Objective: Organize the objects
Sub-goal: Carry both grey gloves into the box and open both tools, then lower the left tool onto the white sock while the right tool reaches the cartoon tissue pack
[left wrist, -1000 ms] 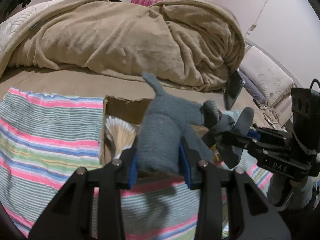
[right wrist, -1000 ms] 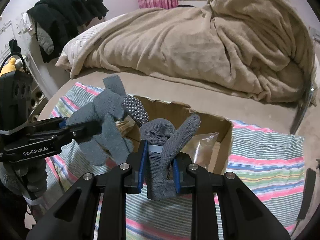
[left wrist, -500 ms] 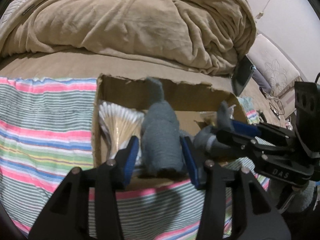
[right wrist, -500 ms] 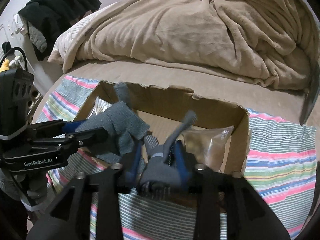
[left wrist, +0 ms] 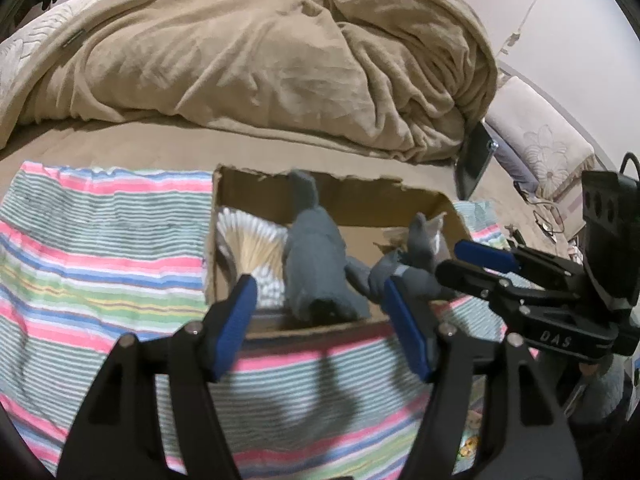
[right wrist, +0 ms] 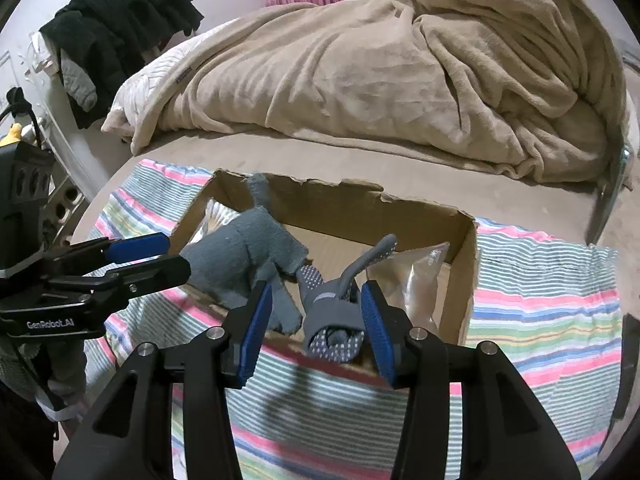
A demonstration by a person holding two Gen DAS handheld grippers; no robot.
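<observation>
Two grey gloves are located inside an open cardboard box (left wrist: 400, 208), both against its near wall. The plain grey glove (left wrist: 314, 264) is seen draped over the near rim at the left-centre of the box, one finger pointing up toward the far wall. The dotted grey glove (right wrist: 334, 312) is seen just to its right, with its cuff resting on the near rim and a finger raised; the two gloves appear to touch at their fingers.

The left gripper (left wrist: 320, 316) is positioned at the near rim with its blue pads (left wrist: 236, 312) spread wide on either side of the plain glove, no contact being made. The right gripper (right wrist: 316, 320) is likewise spread, its blue pads (right wrist: 256, 320) flanking the dotted glove; contact at the right pad cannot be determined.

A bundle of cotton swabs (left wrist: 252, 248) is stored along the left wall of the box. A clear plastic bag (right wrist: 420, 276) is stored along the right wall.

The box is carried on a striped cloth (left wrist: 100, 248) spread over the bed. A beige blanket (left wrist: 260, 68) is heaped beyond the far edge of the cloth. Dark clothing (right wrist: 120, 28) is hung at the upper left of the right wrist view.
</observation>
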